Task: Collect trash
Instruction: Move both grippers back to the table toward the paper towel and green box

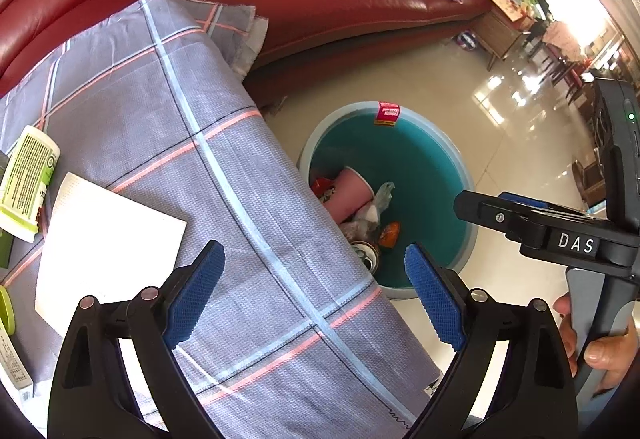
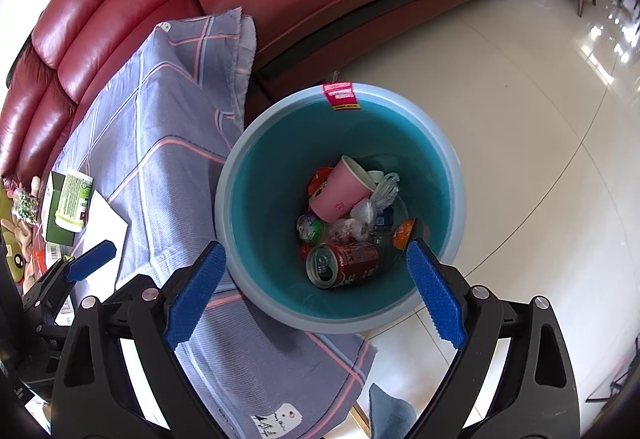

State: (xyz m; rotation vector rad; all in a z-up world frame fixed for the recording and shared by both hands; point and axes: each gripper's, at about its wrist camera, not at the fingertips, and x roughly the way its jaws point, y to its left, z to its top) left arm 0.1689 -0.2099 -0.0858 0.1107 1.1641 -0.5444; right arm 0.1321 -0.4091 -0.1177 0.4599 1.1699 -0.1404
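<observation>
Far left on the table: a green-and-white bottle [image 1: 28,179] lying on its side, a white paper napkin [image 1: 108,239] just beside it, and a green box [image 2: 56,215] under the bottle. These read as the trash not yet collected.

Left gripper [image 1: 316,295]: jaws wide apart, nothing between the pads. It hangs over the checked tablecloth [image 1: 160,119] near the table's edge, angled down, well apart from the bottle.

Centre: the bin [image 2: 240,159], teal inside with a pale rim, stands on the floor just beside the table; the cloth overhangs next to its rim. Inside lie a red can [image 2: 344,263], a pink paper cup [image 2: 340,191], a crumpled plastic bag [image 2: 380,195] and several small wrappers.

Right gripper [image 2: 316,287]: jaws spread wide, empty, poised above the bin mouth. The can lies on the bin floor below, clear of the pads.

Risks, as judged:
- The napkin is thin and flat; pads may slide over it, or pinch the cloth as well and drag it.
- A dragged cloth could pull the bottle and box off the edge.
- The bottle, lying on its side, may roll away under a one-sided touch.
- The two grippers sit close together; a careless swing toward the table could knock them together or nudge the bin.
</observation>
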